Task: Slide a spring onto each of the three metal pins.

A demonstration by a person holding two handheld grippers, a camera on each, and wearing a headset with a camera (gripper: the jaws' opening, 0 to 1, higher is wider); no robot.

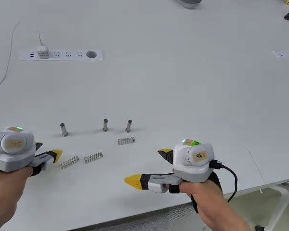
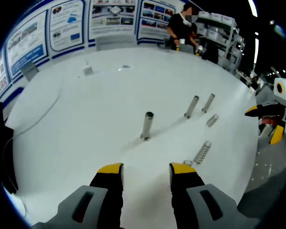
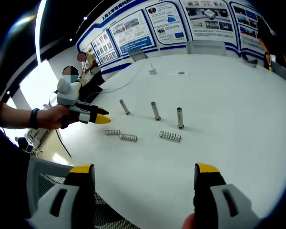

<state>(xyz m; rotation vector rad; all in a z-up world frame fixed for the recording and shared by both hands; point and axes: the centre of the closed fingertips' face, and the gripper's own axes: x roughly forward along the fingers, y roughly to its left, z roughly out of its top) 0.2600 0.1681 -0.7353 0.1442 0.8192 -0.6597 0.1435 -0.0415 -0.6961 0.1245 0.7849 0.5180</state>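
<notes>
Nothing done yet; three pins (image 1: 105, 124) stand bare mid-frame; springs (image 1: 93, 157) lie loose below; left gripper (image 1: 48, 149) and right gripper (image 1: 149, 167) jaws spread.

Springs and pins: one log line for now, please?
pins: three grey metal pins upright, bare | springs: three silver coil springs lying on white table | left gripper: jaws open, empty | right gripper: jaws open, empty

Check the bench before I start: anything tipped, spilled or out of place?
Nothing stands out. The pins stand in a row, all bare; the springs lie loose on the table in front of them. The left tongs and right tongs are open and empty.
</notes>
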